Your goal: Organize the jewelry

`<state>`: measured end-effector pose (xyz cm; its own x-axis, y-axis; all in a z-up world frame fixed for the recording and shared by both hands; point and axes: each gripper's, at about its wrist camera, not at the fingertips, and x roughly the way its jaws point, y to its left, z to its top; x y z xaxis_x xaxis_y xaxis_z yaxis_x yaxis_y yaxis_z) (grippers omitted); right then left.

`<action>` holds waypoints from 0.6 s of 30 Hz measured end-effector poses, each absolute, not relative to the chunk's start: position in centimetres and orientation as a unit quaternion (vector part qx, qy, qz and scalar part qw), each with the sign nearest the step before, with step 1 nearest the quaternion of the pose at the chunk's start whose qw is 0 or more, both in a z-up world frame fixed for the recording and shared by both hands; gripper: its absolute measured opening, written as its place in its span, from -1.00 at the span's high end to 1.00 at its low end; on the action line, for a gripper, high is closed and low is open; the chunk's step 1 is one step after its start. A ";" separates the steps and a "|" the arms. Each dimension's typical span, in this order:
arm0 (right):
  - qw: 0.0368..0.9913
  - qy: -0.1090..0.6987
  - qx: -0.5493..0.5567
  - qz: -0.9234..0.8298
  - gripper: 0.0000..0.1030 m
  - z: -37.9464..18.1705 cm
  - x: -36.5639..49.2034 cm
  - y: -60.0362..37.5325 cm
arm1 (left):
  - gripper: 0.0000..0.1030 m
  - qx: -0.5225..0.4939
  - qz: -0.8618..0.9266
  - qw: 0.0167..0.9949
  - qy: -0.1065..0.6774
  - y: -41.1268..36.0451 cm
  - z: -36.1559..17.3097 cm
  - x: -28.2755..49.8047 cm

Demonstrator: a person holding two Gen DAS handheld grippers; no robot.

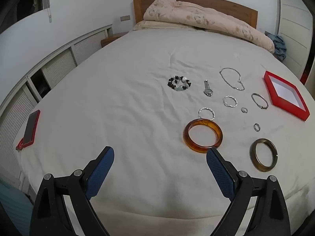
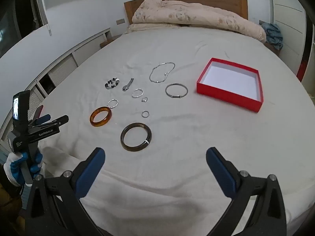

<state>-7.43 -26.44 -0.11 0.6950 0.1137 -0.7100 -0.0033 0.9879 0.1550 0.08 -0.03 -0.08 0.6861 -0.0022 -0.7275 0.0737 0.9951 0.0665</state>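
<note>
Jewelry all laid out on the bed [image 1: 128, 98], both sets of tongs wide apart and holding nothing.

Left tongs [image 1: 160, 154] hang over the sheet, tilted down, with the amber bangle [image 1: 202, 136] just past the right fingertip and the dark bronze bangle [image 1: 263, 154] further right. Right tongs [image 2: 155, 155] are angled down the same way, with that dark bangle [image 2: 136, 136] just beyond them, toward the left finger. The rest is further up the bed: silver rings, hoops, chain necklace [image 2: 161, 72], beaded bracelet [image 1: 179, 83]. Red box [image 2: 230, 83] sits open off to the right, well apart from both tongs. Only the left view shows a phone in a red case [image 1: 30, 127] at the bed's left edge; only the right view shows the gloved left hand [image 2: 21, 165] gripping its handle.
</note>
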 end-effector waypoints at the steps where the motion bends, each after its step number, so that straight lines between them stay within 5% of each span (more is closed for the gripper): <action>1: 0.918 0.390 0.070 0.032 -0.99 -0.2 -7.4 -26.5 | -0.82 0.043 -0.020 0.917 0.396 -0.1 -0.1 0.1; 18: 0.892 0.445 0.058 0.056 -0.93 -6.5 -0.1 -24.8 | -0.82 0.042 -0.034 0.899 0.435 -2.5 -3.2 4.6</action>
<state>-0.05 -24.77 -6.54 0.5974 0.1508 -0.7876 -0.0478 0.9871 0.1528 4.61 -2.49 -3.18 0.6190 -0.0250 -0.7850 0.0973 0.9942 0.0450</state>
